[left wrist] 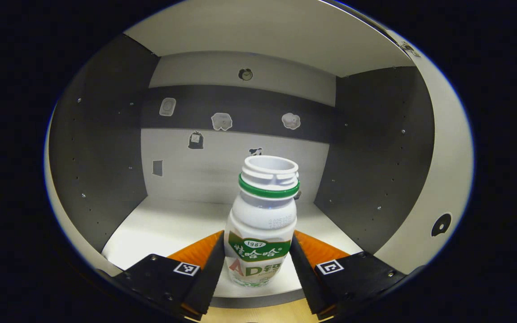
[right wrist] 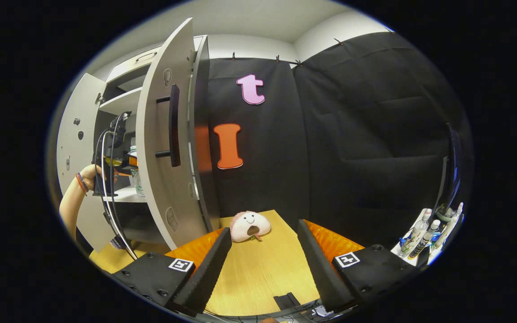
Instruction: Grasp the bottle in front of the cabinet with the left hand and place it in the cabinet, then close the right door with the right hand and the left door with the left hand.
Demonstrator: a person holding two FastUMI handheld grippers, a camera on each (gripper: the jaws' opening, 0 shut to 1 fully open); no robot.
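Note:
A white bottle with a green neck ring and no cap stands upright on the cabinet's white shelf, close to its front edge. My left gripper is shut on its lower body, one finger pressing each side. In the right gripper view the bottle shows inside the cabinet, with a person's hand holding that gripper by it. The right door, with its black handle, stands wide open, and so does the left door. Over the wooden table my right gripper is open and holds nothing.
A pink and white plush toy lies on the table beside the right door's lower edge. Several bottles stand on a white tray at the far right. Dark side walls bound the compartment, and small stickers dot its back panel.

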